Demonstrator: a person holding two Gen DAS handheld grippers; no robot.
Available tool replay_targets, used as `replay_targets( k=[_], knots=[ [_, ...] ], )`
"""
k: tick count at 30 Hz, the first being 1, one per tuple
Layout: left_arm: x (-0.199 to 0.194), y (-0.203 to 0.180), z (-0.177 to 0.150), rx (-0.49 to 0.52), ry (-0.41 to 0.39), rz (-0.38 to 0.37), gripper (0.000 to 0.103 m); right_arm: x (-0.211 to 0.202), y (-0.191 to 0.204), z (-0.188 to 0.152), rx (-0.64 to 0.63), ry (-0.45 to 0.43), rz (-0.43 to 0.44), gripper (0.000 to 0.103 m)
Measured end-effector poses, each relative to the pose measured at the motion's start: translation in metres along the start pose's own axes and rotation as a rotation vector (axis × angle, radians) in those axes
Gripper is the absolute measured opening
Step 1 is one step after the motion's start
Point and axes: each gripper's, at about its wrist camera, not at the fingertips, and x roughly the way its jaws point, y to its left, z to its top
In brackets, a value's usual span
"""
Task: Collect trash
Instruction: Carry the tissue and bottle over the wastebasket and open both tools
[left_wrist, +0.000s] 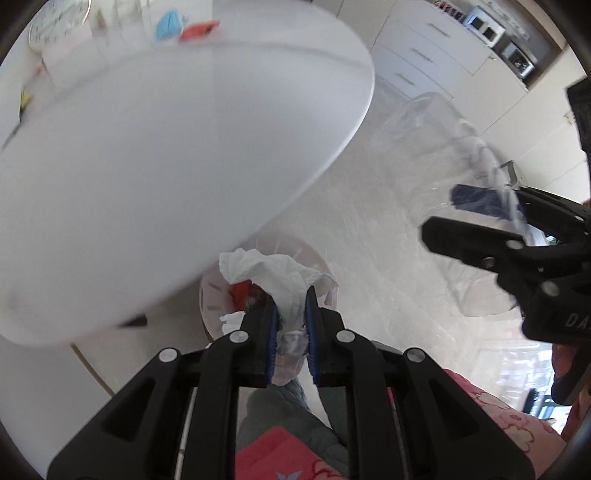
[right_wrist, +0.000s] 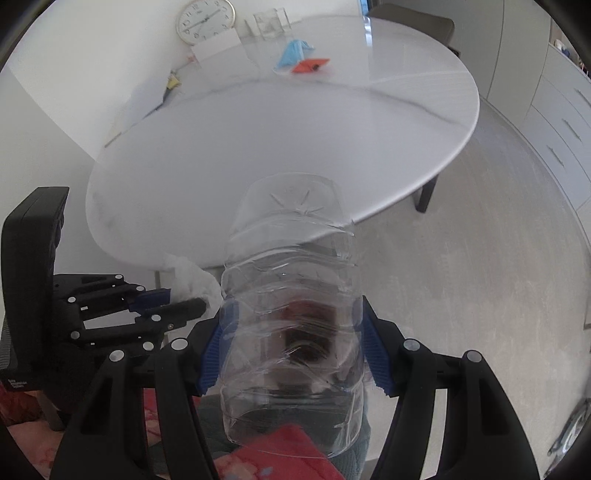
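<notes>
The left claw (left_wrist: 291, 325), black with blue ribbed pads, is closed narrowly on a crumpled white tissue (left_wrist: 273, 273), which billows out ahead of its fingertips. Just beyond and below the tissue sits a round waste bin lined with a clear plastic bag (left_wrist: 317, 258), standing on the pale floor (left_wrist: 388, 295) beside the edge of the round white counter (left_wrist: 177, 155); red and white scraps (left_wrist: 240, 291) show inside the bin. The right claw (right_wrist: 291, 343) is spread fairly wide and grips a clear, ribbed, empty plastic bottle (right_wrist: 291, 280) by its sides, the bottle's moulded base pointing away from the camera toward the counter's rim. In the left wrist view the same bottle appears at the right, held off the floor and well apart from the bin. On the far part of the counter lie a light blue face mask (right_wrist: 293, 51) and, just beside it, a flat red-orange wrapper (right_wrist: 310, 65). Farther back stand a clear glass tumbler (right_wrist: 269, 24) and a round white wall clock with a gold rim (right_wrist: 205, 19), propped against the wall. A dark chair (right_wrist: 413, 22) stands behind the counter, and white drawer cabinets (left_wrist: 424, 48) line the room's far side.
</notes>
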Motion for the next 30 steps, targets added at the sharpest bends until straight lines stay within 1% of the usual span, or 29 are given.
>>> replay_targets(
  k=[2,3,4,6,8,10,12,18,20,21,22,25,28,30],
  knots=[
    [0.003,0.003,0.000,-0.035,0.012,-0.014,0.029,0.000,-0.003,-0.003,0.002,0.009,-0.002,0.064],
    [0.002,0.004,0.001,-0.053,0.001,-0.001,0.046,0.000,-0.005,-0.003,0.002,0.012,0.001,0.064],
    [-0.001,0.004,0.002,-0.061,-0.014,0.010,0.056,-0.001,-0.007,-0.002,0.000,0.013,0.006,0.064],
    [-0.007,0.001,0.006,-0.074,-0.047,0.015,0.063,-0.003,-0.010,0.000,-0.017,0.008,0.019,0.064],
    [-0.011,-0.001,0.008,-0.083,-0.059,0.028,0.066,-0.004,-0.012,0.001,-0.041,0.013,0.023,0.064],
    [-0.015,-0.005,0.010,-0.086,-0.079,0.035,0.075,-0.006,-0.013,0.001,-0.059,0.014,0.031,0.064],
    [-0.017,-0.009,0.010,-0.082,-0.089,0.049,0.077,-0.007,-0.015,0.002,-0.071,0.012,0.034,0.064],
    [-0.022,-0.012,0.014,-0.099,-0.101,0.089,0.078,-0.004,-0.017,0.003,-0.100,0.026,0.051,0.064],
    [-0.028,-0.014,0.004,-0.111,-0.117,0.105,0.081,-0.003,-0.018,0.002,-0.108,0.032,0.054,0.064],
    [-0.030,-0.012,0.003,-0.118,-0.124,0.120,0.085,-0.002,-0.018,0.001,-0.111,0.035,0.056,0.064],
    [-0.035,-0.008,0.002,-0.130,-0.140,0.147,0.086,0.000,-0.018,0.000,-0.117,0.043,0.059,0.064],
    [-0.047,-0.001,0.001,-0.164,-0.163,0.177,0.090,0.003,-0.018,-0.005,-0.132,0.059,0.070,0.064],
    [-0.059,0.010,0.000,-0.203,-0.183,0.201,0.091,0.009,-0.011,-0.007,-0.156,0.072,0.090,0.065],
    [-0.064,0.015,-0.002,-0.230,-0.191,0.208,0.091,0.014,-0.005,-0.008,-0.173,0.086,0.118,0.066]
  ],
)
